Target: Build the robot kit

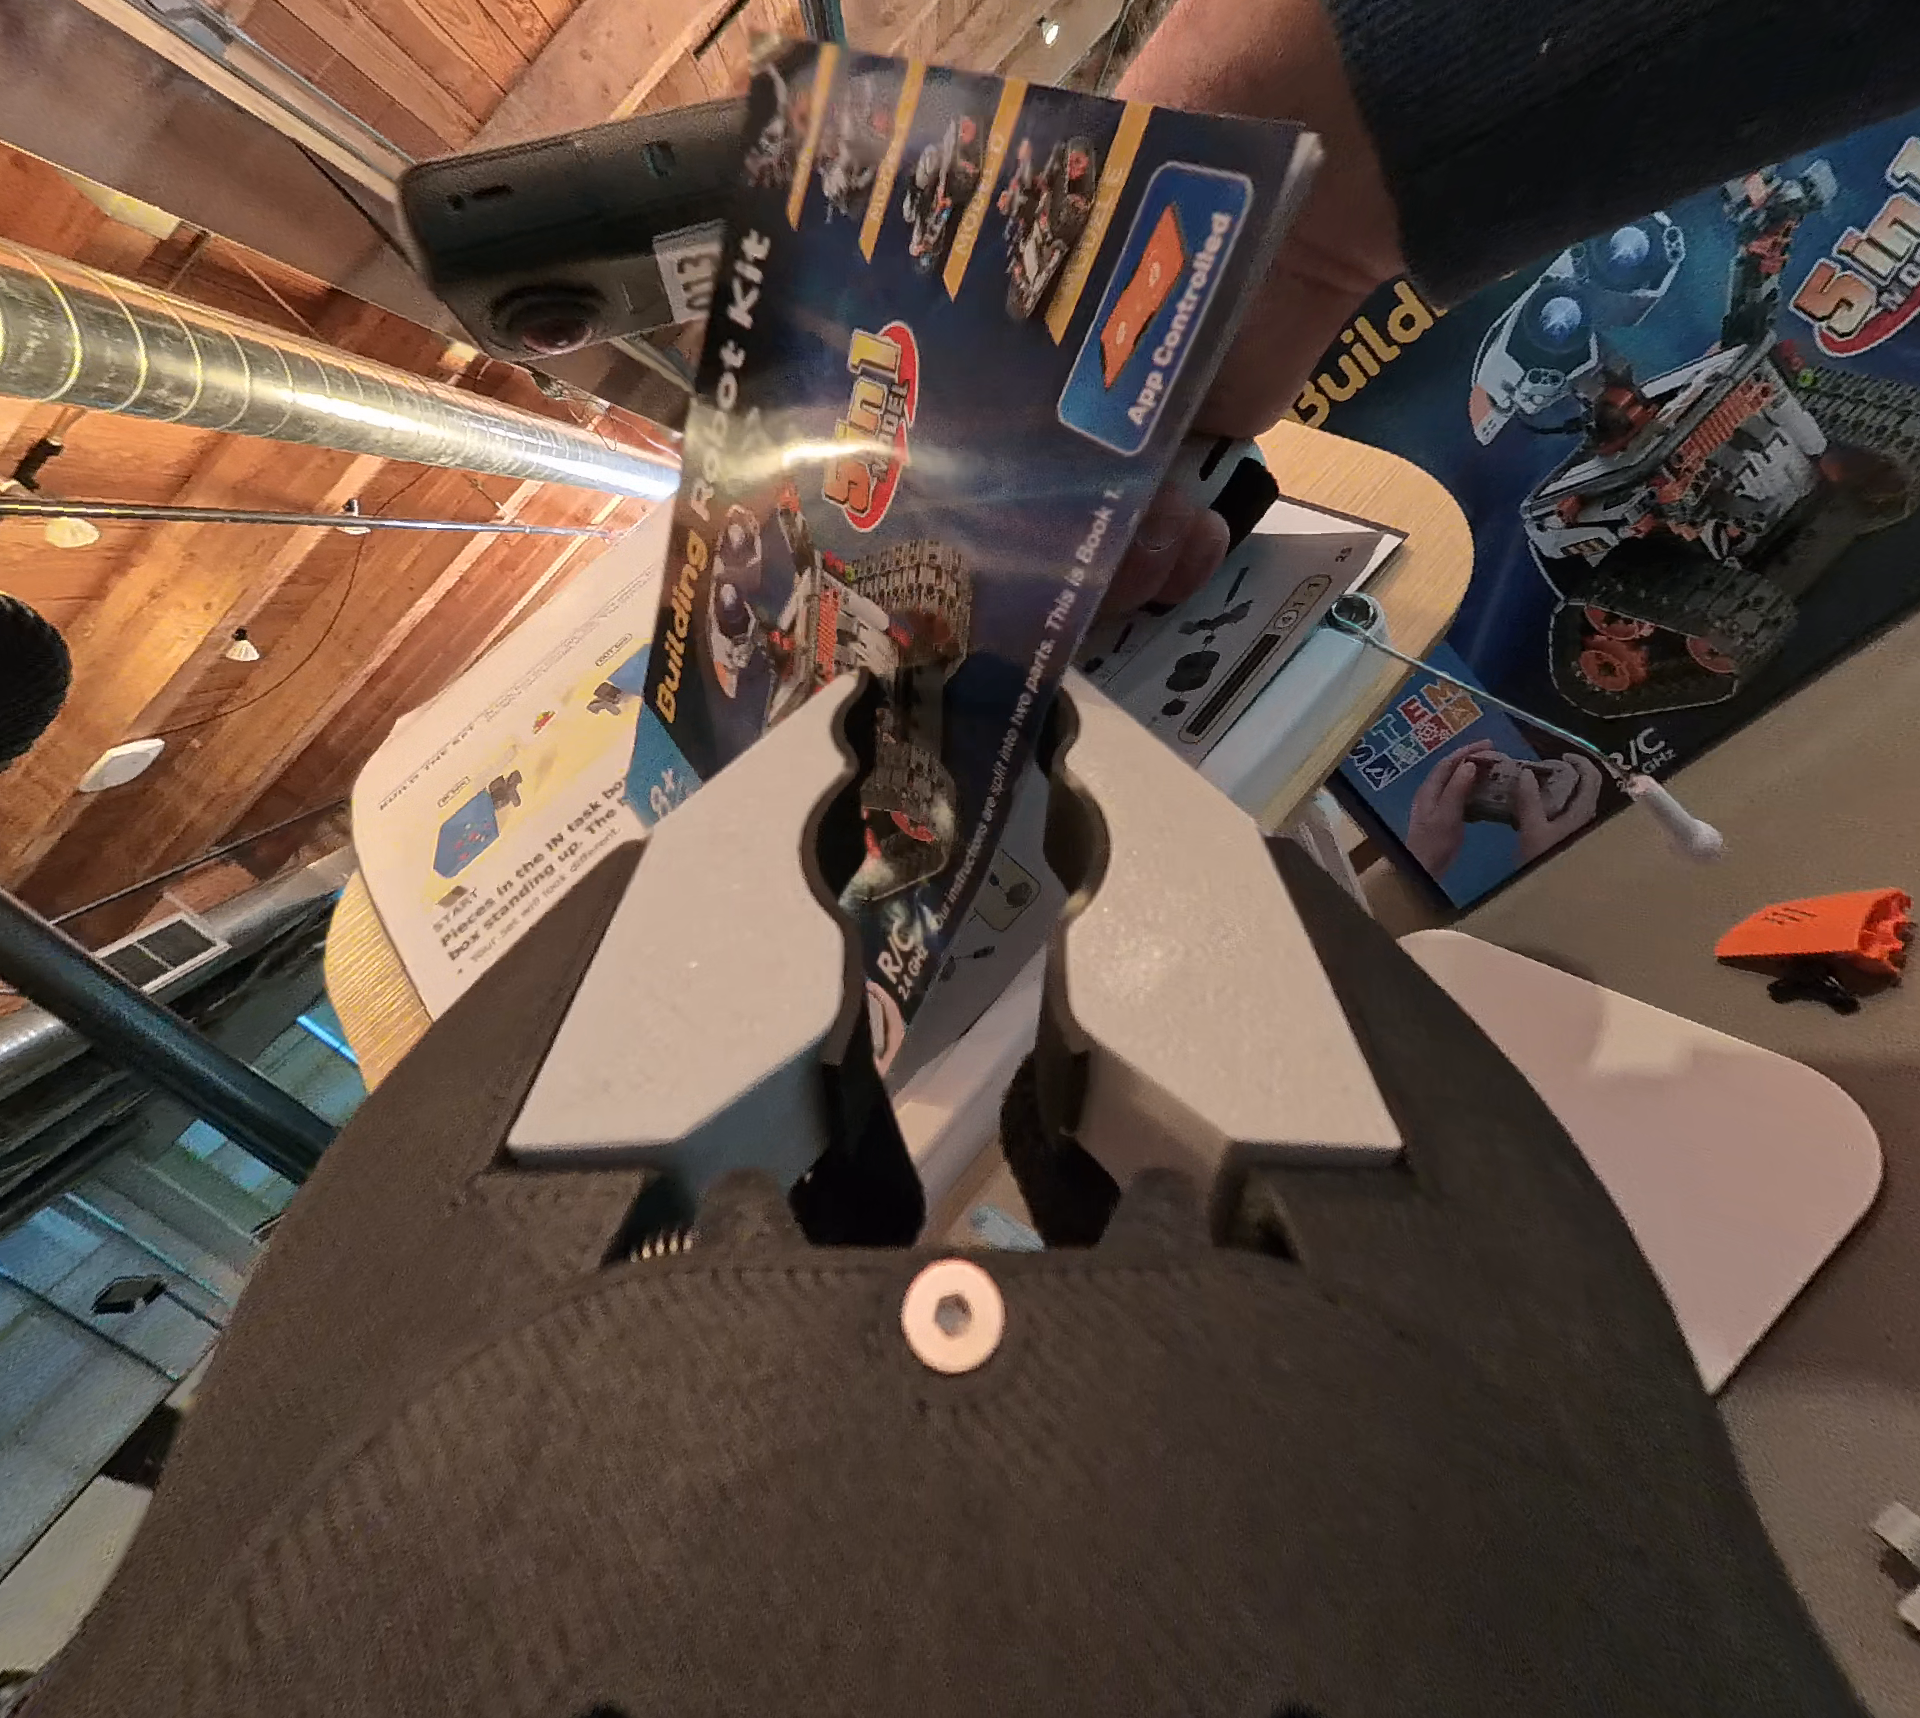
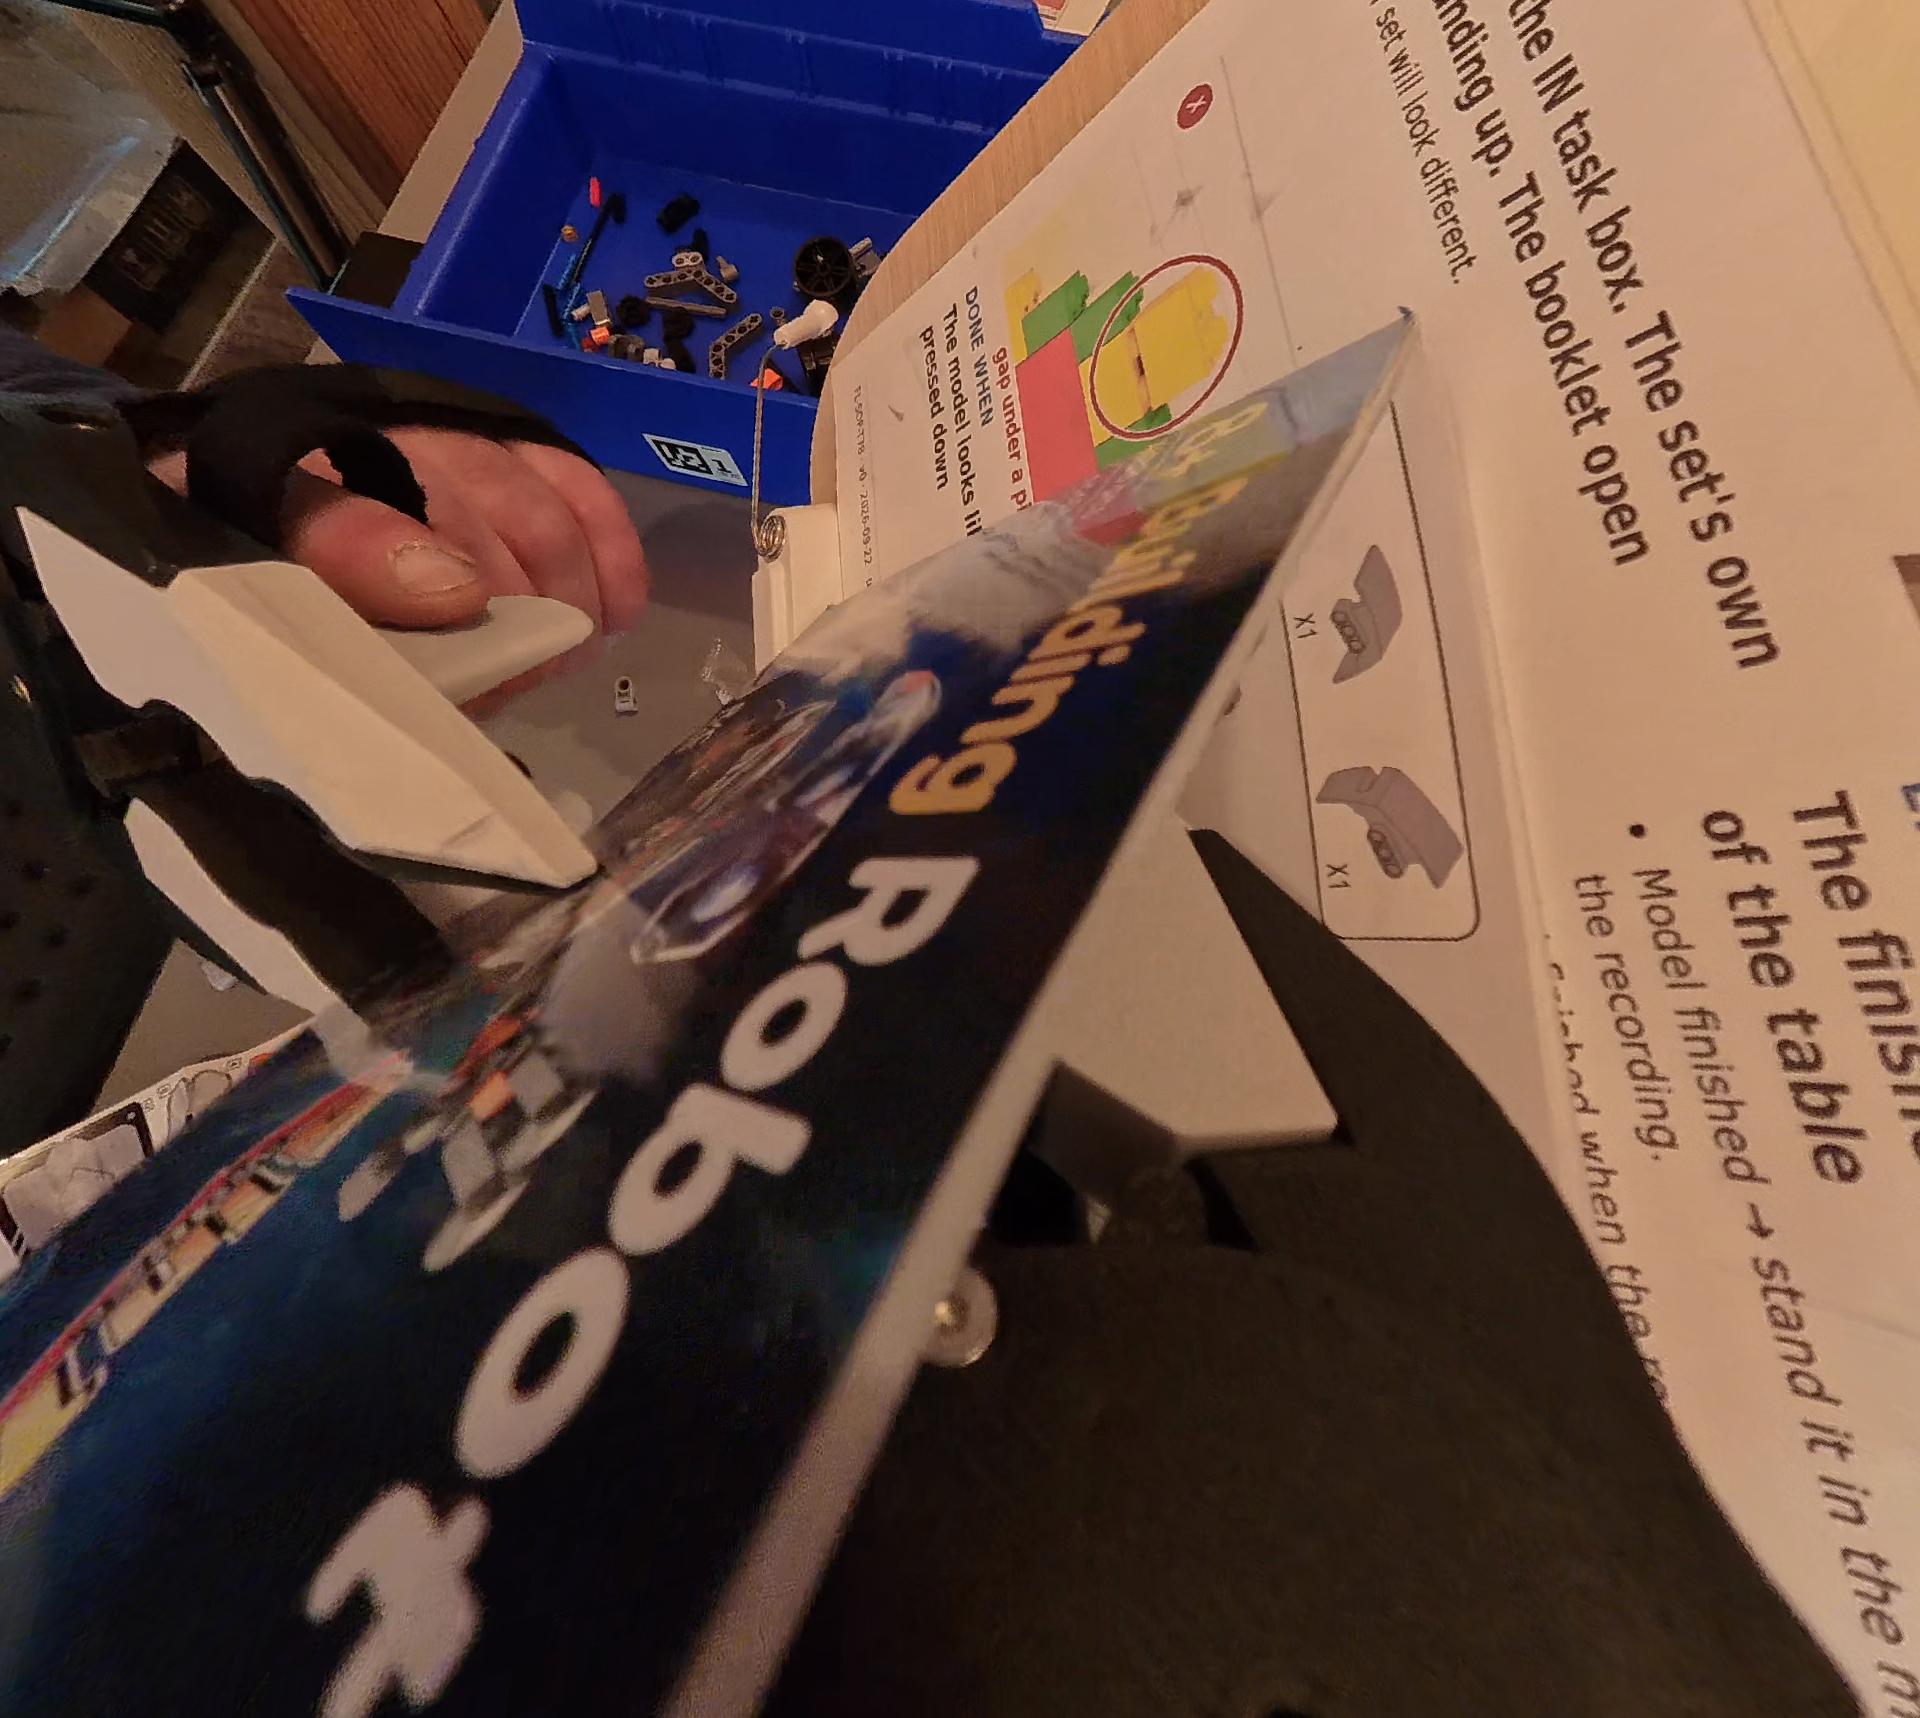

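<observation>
Grey tabletop (image 1: 1766,1149) runs under everything, w/ a big dark-blue kit box (image 1: 1662,473) standing at the far right of it. A wood board (image 2: 1039,110) carrying a printed instruction sheet (image 2: 1558,318) stands tilted beyond my claws, and a blue bin (image 2: 727,110) of small black, grey and orange parts sits on the tabletop left of it in the right wrist view. The dark-blue glossy booklet (image 1: 935,442) is up off the tabletop, held between both my claws. My left claw (image 1: 951,837) has its grey fingers (image 1: 707,920) either side of the booklet's lower edge; the cover runs down into the gap, but a gap shows beside it, so can't tell if it's pinched. My right claw (image 2: 1195,837) is mostly hidden behind the cover; only one finger (image 2: 1226,993) shows, lying against the booklet's underside, so can't tell its state either. My hand (image 2: 499,525) shows on the left claw's white trigger. A white curved plate (image 1: 1642,1149) lies on the tabletop near right. Small orange part (image 1: 1818,941) lies farther right.
</observation>
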Motion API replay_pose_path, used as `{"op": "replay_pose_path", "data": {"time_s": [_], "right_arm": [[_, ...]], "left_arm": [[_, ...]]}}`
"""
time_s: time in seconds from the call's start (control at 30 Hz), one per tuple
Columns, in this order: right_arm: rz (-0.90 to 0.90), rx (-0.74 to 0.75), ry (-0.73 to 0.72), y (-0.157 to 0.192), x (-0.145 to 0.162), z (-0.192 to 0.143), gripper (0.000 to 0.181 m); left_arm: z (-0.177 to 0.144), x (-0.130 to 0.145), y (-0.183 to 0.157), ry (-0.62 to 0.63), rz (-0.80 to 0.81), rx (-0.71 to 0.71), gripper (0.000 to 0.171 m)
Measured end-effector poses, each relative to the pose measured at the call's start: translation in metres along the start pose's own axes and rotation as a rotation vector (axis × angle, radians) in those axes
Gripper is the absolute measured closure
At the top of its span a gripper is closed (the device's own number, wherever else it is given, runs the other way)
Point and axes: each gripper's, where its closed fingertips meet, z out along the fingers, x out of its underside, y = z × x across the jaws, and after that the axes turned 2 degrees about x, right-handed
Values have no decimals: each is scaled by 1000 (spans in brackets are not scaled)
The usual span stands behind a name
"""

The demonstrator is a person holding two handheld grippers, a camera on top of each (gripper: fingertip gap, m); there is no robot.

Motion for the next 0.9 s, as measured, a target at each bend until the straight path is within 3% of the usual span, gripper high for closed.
{"op": "replay_pose_path", "data": {"time_s": [0.13, 0.27, 0.6, 0.73, 0.9], "right_arm": [[-3, -1, 7, 0, 1, 1, 152], [-5, -4, 13, 0, 1, 1, 181], [53, 87, 109, -7, 8, -10, 181], [31, 264, 211, -22, 19, -36, 181], [191, 360, 169, -28, 38, -74, 171]], "left_arm": [[-6, -1, 6, -11, -13, 12, 160], [-8, 1, 8, -9, -15, 14, 171], [0, 7, 4, 30, -29, 17, 171], [4, 15, 3, 63, -53, 29, 171], [11, 22, -9, 99, -62, 61, 171]]}}
